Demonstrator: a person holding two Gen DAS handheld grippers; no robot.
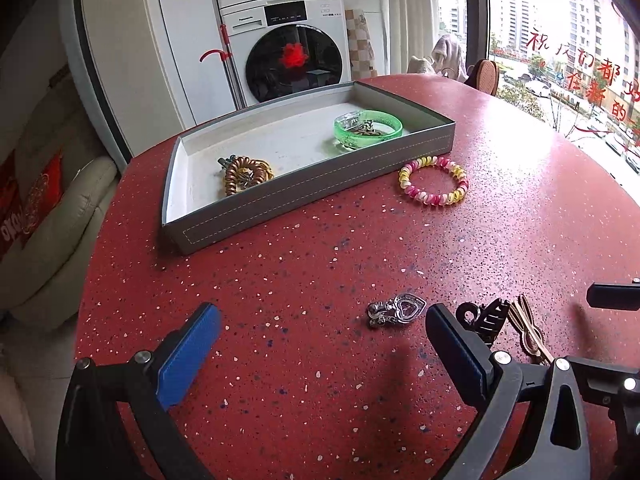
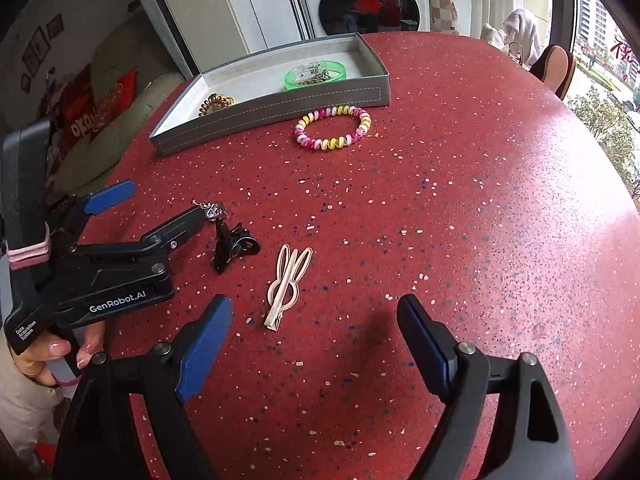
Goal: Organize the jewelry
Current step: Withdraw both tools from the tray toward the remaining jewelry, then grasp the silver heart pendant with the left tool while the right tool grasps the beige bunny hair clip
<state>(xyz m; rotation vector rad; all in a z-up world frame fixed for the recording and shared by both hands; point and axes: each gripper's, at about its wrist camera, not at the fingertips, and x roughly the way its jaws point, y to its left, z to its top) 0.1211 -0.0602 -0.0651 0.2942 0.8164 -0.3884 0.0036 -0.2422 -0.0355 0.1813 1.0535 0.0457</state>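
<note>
A grey tray [image 1: 320, 196] [image 2: 280, 110] stands on the red table, holding a green bangle [image 1: 368, 128] [image 2: 316, 74] and a gold coil hair tie [image 1: 246, 174] [image 2: 214, 103]. A pink-yellow coil bracelet [image 1: 434, 180] [image 2: 332, 127] lies just outside it. A silver heart charm [image 1: 396, 310] [image 2: 214, 209], a black claw clip [image 1: 486, 318] [image 2: 234, 246] and a beige rabbit hair clip [image 1: 530, 328] [image 2: 286, 286] lie nearer. My left gripper [image 1: 320, 340] [image 2: 160, 204] is open, with the charm between its fingers. My right gripper [image 2: 316, 332] is open and empty, just behind the rabbit clip.
The red speckled table [image 2: 460, 220] is round and its edge curves off left and right. A washing machine [image 1: 294, 60] and a cream sofa [image 1: 52, 232] stand beyond it. A window [image 1: 560, 60] is on the right.
</note>
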